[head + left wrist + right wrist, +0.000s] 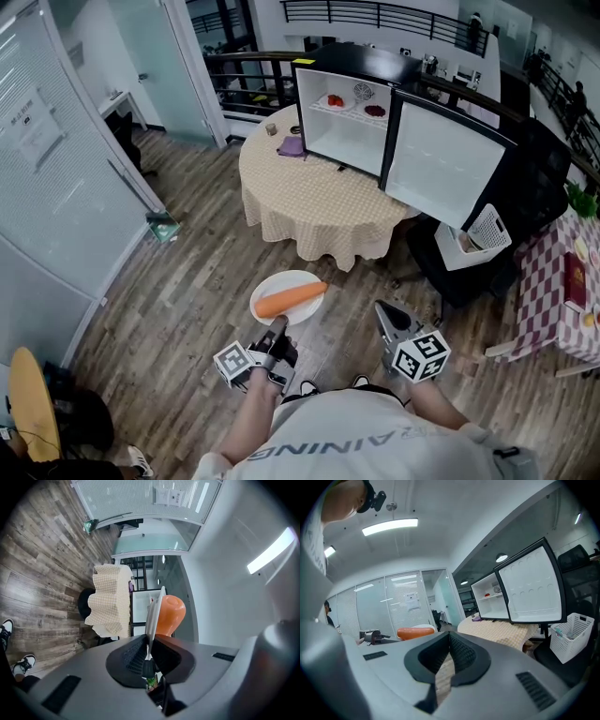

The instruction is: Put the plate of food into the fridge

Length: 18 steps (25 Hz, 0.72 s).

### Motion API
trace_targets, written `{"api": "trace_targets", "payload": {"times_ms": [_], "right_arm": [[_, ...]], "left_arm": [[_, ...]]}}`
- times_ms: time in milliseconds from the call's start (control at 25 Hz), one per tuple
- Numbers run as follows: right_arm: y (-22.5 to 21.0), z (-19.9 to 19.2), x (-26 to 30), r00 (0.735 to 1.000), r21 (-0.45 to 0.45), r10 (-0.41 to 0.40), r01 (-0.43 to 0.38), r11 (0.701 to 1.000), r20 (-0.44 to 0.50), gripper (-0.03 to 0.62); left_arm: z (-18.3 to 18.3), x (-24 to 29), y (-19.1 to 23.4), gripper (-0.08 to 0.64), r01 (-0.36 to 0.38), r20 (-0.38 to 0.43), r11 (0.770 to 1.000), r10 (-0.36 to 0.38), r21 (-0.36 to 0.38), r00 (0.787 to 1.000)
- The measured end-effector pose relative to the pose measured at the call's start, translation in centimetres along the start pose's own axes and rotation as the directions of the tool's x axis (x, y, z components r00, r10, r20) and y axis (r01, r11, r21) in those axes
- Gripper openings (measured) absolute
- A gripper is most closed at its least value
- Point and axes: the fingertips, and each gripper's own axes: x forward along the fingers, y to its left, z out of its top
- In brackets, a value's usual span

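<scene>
Floor: brown wood-plank floor, below both hand-held grippers.

Counter: round counter under a beige checked cloth, ahead of both hand-held grippers and well apart from them.

Fridge: small black fridge with a white inside, standing on the far part of the counter. It is straight ahead of the hand-held grippers. Small red items sit on its upper shelf, too small to identify.

Fridge door: white-lined door, swung wide open, ahead of the right hand-held gripper.

Plate: round white plate, held out over the floor just ahead of the left hand-held gripper. It is short of the counter and well apart from the fridge. Its near rim sits between the jaws.

Left hand-held gripper: left hand-held gripper, jaws nearly together and clamped on the plate's rim. Its own view shows the rim edge-on between the ribbed pads.

Right hand-held gripper: right hand-held gripper, beside the left one, to the right of the plate and apart from it. Jaw tips meet, with nothing between them.

Carrot: long orange carrot, lying across the plate, just beyond the left hand-held gripper's jaws.
</scene>
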Motion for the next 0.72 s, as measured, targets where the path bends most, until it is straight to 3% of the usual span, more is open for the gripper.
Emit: {"api": "trace_targets", "payload": {"times_ms": [360, 720], "right_arm": [[3.6, -2.2, 3.2, 0.999, -0.006, -0.021, 0.02, 1.0, -0.033, 0.023], [3.6, -2.8, 6.5, 0.997, -0.001, -0.027, 0.027, 1.0, -0.072, 0.023]], "left_arm": [[4.2, -2.4, 1.4, 0.028, -0.001, -0.019, 0.999, 0.002, 0.041, 1.0], [6.9, -1.0, 2.8, 0.029, -0.003, -0.017, 1.0, 0.003, 0.009, 1.0]]}}
